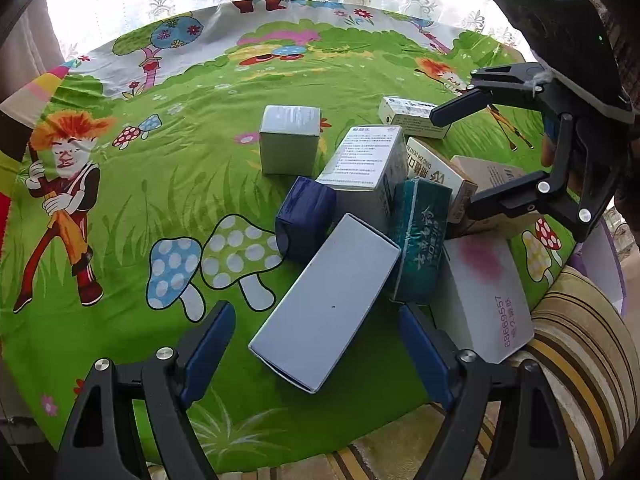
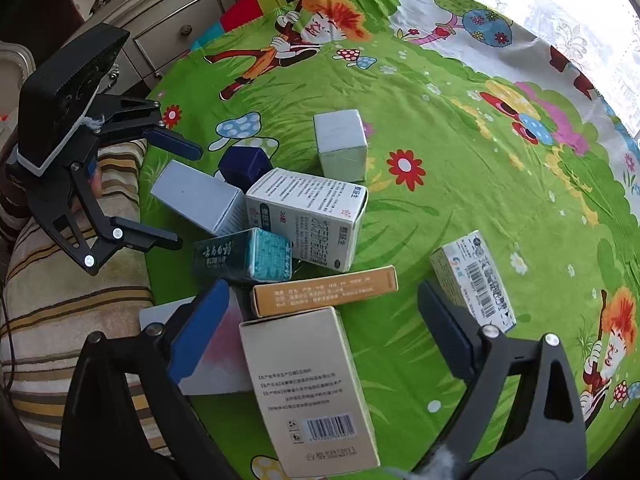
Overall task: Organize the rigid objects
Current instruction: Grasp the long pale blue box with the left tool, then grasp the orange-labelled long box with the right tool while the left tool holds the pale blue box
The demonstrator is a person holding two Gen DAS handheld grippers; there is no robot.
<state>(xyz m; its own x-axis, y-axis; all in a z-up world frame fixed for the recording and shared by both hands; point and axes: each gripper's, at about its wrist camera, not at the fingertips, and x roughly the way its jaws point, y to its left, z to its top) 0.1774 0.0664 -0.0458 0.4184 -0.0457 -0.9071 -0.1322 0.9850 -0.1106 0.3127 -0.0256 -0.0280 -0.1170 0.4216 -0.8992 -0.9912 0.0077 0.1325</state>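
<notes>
Several small cardboard boxes lie jumbled on a green cartoon cloth. My left gripper (image 1: 316, 320) is open around the near end of a plain grey box (image 1: 326, 304), not touching it; it also shows in the right wrist view (image 2: 184, 196). Beyond are a dark blue box (image 1: 304, 218), a white printed box (image 1: 364, 168), a teal box (image 1: 420, 240) and a white box with a pink stain (image 1: 484, 292). My right gripper (image 2: 320, 328) is open above a beige barcode box (image 2: 308, 384); it also shows in the left wrist view (image 1: 456, 164). An orange flat box (image 2: 324, 290) lies ahead.
A pale green cube box (image 1: 290, 140) stands apart toward the cloth's middle, also seen in the right wrist view (image 2: 340, 144). A white barcode box (image 2: 472, 276) lies right of my right gripper. A striped cushion (image 2: 60, 300) borders the cloth. A dresser (image 2: 172, 20) stands behind.
</notes>
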